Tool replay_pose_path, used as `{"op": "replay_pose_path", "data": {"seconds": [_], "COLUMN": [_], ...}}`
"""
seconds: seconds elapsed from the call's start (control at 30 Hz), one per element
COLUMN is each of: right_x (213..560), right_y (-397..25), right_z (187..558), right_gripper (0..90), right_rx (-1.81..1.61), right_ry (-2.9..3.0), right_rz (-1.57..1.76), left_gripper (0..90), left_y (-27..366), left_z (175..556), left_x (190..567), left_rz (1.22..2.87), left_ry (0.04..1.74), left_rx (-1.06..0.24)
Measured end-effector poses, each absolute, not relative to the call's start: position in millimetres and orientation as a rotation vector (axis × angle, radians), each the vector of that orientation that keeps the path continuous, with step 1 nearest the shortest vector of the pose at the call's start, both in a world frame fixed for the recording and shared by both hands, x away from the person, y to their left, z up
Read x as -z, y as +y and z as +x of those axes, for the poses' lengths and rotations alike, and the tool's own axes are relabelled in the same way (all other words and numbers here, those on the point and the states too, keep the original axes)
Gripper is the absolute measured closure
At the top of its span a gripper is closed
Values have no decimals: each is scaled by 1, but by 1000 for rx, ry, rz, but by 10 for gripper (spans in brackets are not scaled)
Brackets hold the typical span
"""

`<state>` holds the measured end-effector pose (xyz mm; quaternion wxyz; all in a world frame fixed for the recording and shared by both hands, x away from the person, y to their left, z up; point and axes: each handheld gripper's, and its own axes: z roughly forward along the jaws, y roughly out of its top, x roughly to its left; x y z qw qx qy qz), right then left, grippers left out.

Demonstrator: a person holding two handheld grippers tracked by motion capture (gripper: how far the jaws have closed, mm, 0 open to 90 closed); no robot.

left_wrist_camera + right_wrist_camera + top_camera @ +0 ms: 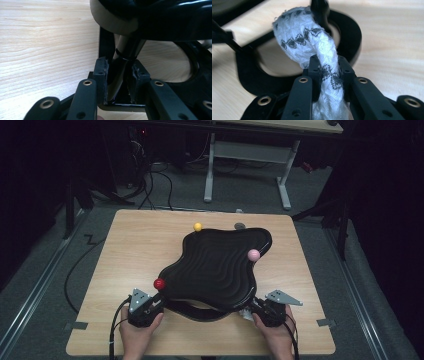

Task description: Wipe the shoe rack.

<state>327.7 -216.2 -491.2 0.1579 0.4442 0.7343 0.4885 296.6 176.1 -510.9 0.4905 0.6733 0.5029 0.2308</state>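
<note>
A glossy black wavy board (pixel 217 267) lies tilted on the wooden table (pixel 135 240), over a black ring frame (pixel 200 313). Around its rim sit a red ball (pixel 159 284), a yellow ball (pixel 197 226) and a pink ball (pixel 253 254). At the near left corner my left gripper (pixel 150 306) is shut on a black stem (pixel 121 67) under the board, between its pads (pixel 119 82). At the near right corner my right gripper (pixel 260 309) is shut on a white patterned cloth wrap (pixel 304 40); the jaws (pixel 329 72) pinch it in front of the black ring (pixel 350 35).
A grey knob (pixel 240 226) peeks out behind the board's far edge. Beyond the table stands a white-legged desk (pixel 250 155), with cables (pixel 150 180) on the floor. Tape marks (pixel 76 325) sit at the near corners. Both hands hold the grippers at the near edge.
</note>
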Motion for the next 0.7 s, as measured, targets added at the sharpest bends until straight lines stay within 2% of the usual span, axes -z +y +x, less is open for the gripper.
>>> {"op": "replay_pose_path", "data": {"seconds": [0.17,0.27,0.43,0.7], "right_x": [499,504,511,512], "right_y": [-217,-218,-217,-199], "right_z": [333,342,357,338], "right_gripper": [772,770,769,763], "right_rx": [-1376,-1350,-1327,-1331], "right_ry": [2096,2071,2053,2085], "right_rz": [1278,1269,1262,1255], "left_gripper": [688,679,718,721], "left_y": [178,178,168,145], "left_z": [295,290,285,282], "left_x": [509,503,502,503], "left_rz": [1614,1591,1660,1697], "left_ry": [1189,1144,1061,991], "left_rx": [-503,-526,-551,-501]}}
